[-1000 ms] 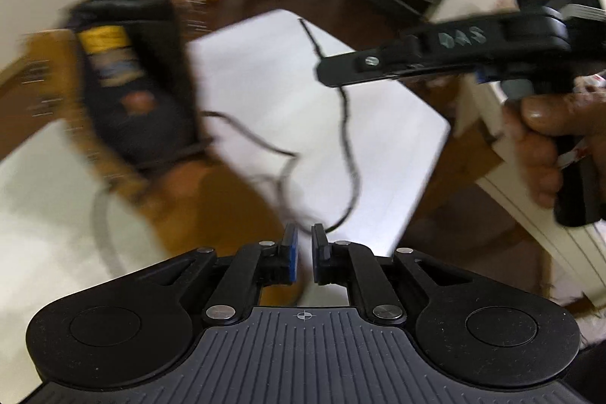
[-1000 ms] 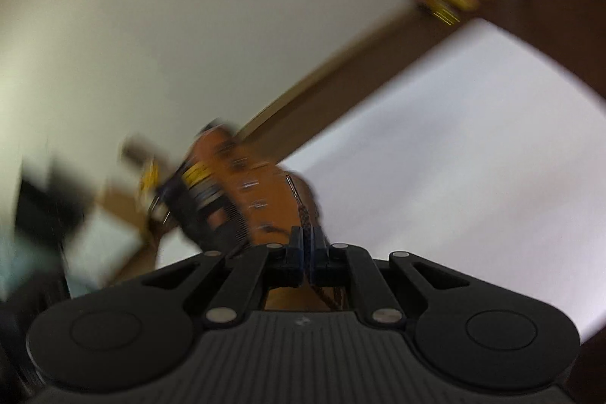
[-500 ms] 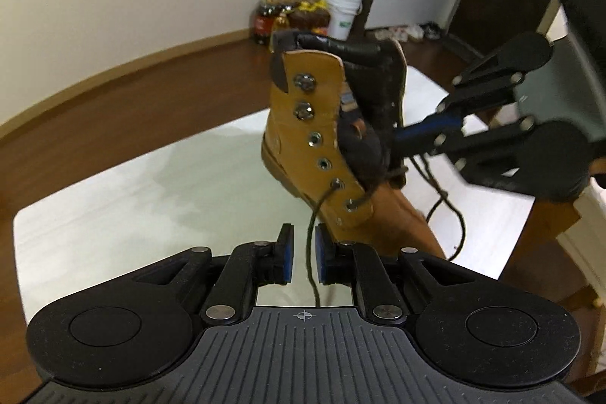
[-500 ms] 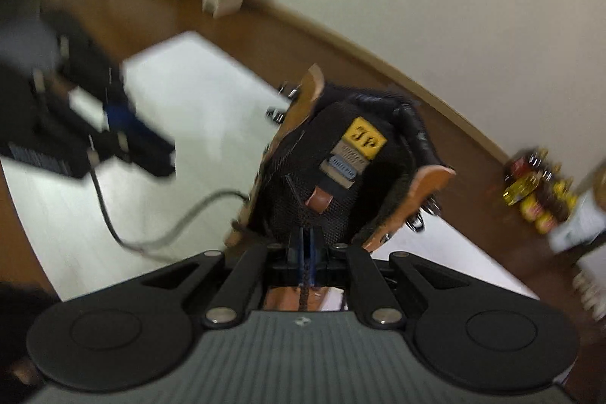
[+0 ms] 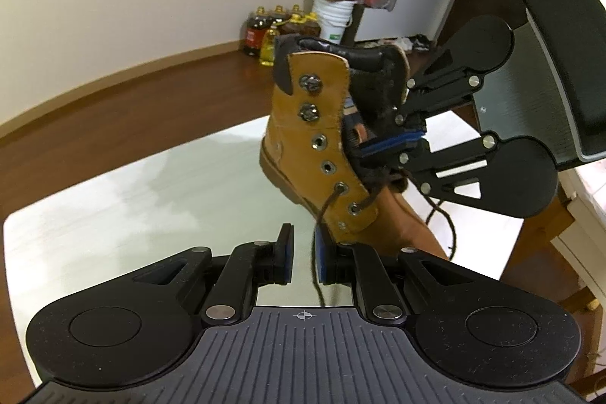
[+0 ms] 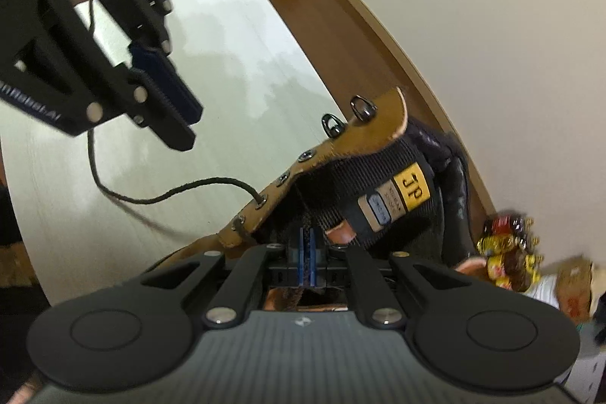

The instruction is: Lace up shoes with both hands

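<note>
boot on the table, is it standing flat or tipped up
Tipped. In the left wrist view the boot leans with its heel raised off the white table, the right tongs shut on its tongue holding it up.

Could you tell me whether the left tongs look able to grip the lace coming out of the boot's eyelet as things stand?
Probably yes: the lace already runs between the left tongs' parted pads, with nothing blocking it.
</note>
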